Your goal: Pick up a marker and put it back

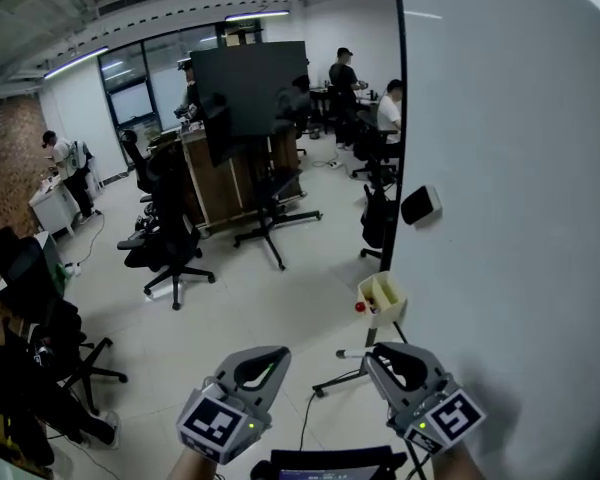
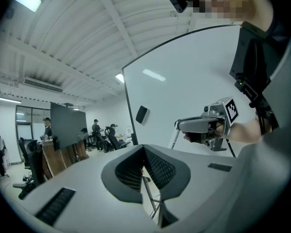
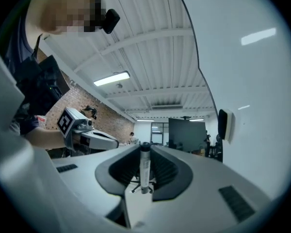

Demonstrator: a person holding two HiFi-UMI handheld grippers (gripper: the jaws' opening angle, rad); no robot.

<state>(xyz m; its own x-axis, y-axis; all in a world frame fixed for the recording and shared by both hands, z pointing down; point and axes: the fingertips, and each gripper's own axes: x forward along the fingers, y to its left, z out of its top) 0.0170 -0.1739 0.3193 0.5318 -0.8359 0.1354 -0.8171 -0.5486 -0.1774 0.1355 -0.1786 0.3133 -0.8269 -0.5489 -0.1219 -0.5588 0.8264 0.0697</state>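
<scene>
A grey marker (image 3: 144, 168) with a dark cap stands upright between the pads of my right gripper (image 3: 144, 148), which is shut on it. In the head view the right gripper (image 1: 372, 354) is low in the picture, just left of the whiteboard (image 1: 520, 168). My left gripper (image 1: 277, 354) is beside it to the left. In the left gripper view its jaws meet at the tips with nothing between them (image 2: 143, 149). The right gripper (image 2: 180, 125) also shows there, in front of the board. A pale marker box (image 1: 382, 294) hangs at the board's lower left edge.
A black eraser (image 1: 420, 205) sticks to the whiteboard above the box. The board's stand legs (image 1: 332, 380) reach across the floor near my grippers. Office chairs (image 1: 170, 243), a dark screen on a stand (image 1: 248, 88) and several people fill the room to the left and behind.
</scene>
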